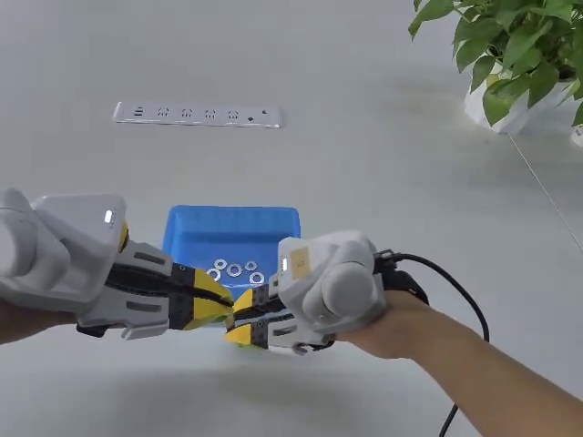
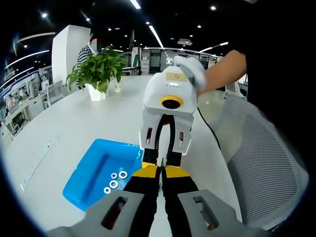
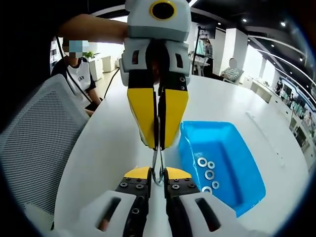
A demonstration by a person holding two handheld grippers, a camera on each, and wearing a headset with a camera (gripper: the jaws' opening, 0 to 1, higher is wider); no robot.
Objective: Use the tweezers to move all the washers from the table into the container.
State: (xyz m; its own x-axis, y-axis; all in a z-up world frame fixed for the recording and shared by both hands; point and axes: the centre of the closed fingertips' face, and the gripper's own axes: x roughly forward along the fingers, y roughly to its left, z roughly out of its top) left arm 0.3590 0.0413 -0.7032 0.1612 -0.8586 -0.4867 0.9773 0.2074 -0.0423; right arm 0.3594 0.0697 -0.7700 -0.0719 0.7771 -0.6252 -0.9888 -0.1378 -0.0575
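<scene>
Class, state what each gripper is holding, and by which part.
Both grip the tweezers: right gripper at one end, left gripper at the other.

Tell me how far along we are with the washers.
Done: five washers lie in the blue container. In hand: the tweezers are clamped by both the left gripper and the right gripper, tip to tip beside the container. Left: I cannot tell whether any washers are on the table; the grippers hide part of it.

My left tool (image 1: 221, 305) and right tool (image 1: 241, 320) hide the container's (image 1: 187, 232) near rim; the tweezers (image 3: 157, 165) are mostly buried between them.
</scene>
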